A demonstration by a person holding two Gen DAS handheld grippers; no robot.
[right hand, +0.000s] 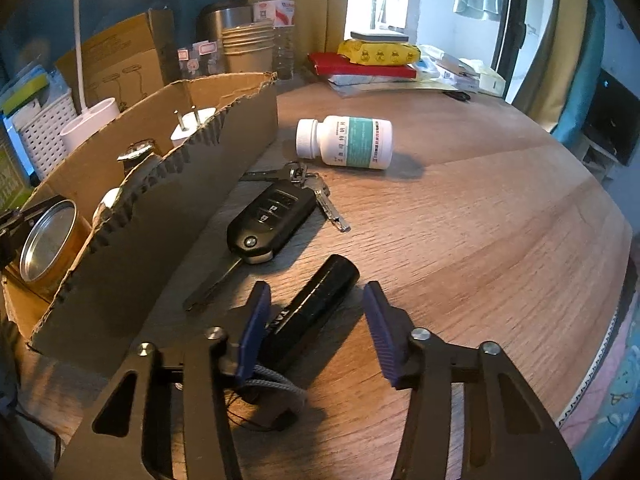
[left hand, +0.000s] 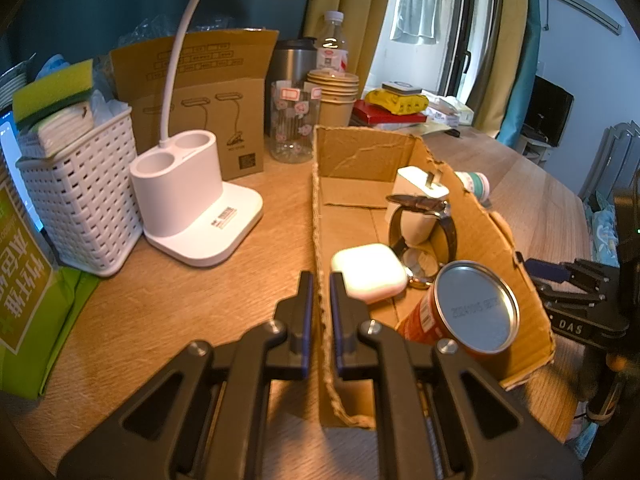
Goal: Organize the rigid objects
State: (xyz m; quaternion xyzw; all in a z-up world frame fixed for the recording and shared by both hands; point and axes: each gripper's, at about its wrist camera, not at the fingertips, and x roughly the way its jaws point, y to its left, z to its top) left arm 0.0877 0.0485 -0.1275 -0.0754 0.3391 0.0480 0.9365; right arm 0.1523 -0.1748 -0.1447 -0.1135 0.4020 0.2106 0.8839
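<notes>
Black and smooth-skinned, the small flashlight (right hand: 316, 312) lies on the wooden table (right hand: 480, 240) just outside the cardboard box (right hand: 160, 216), between the spread pads of the right gripper (right hand: 318, 328). Its long axis runs from lower left to upper right in the right wrist view, the rounded end pointing away from the gripper and the tail with its grey cord (a wrist loop, it seems) lying under the left pad. That pad sits close against the barrel; the other stands clear, so nothing is pinched yet. It looks stiff, light and a little slippery, apt to roll; a hold across the middle of the barrel seems safest. The left gripper (left hand: 321, 304) is clamped on the box's near wall, its pads pressed together on the cardboard.
</notes>
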